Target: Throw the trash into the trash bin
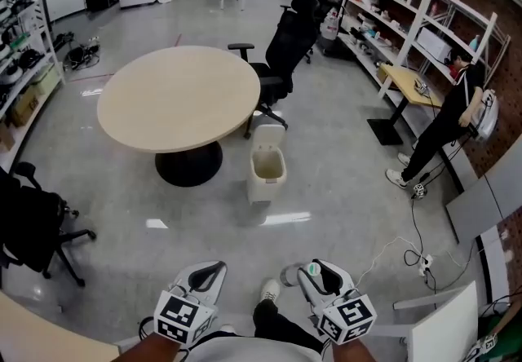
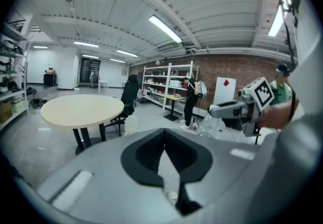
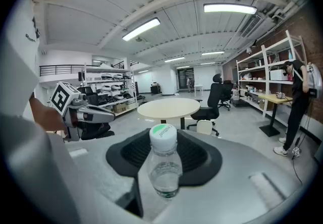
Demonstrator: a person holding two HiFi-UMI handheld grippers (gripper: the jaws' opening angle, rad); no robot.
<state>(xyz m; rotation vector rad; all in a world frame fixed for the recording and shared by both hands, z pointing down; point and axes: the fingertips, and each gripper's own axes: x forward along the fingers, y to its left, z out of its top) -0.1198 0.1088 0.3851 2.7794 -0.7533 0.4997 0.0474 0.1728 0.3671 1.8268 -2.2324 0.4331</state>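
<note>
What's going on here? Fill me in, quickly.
A person holds a gripper in each hand. The right hand-held gripper is clamped on a bottle with a green cap. The left hand-held gripper is shut and empty. The bin stands open on the floor ahead, beside the round table. The bottle is not yet in it.

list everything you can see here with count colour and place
round table: 1, beige, room centre
trash bin: 1, cream, lid up, on floor beside table
office chairs: 2, black, behind table and at left edge
shelf rack: 1, white, right wall
desk: 1, wooden top, by rack
person: 1, black clothes, at desk
plastic bottle: 1, clear, green-white cap, in right gripper
left gripper: 1, white, shut, empty
right gripper: 1, white, shut on plastic bottle
</note>
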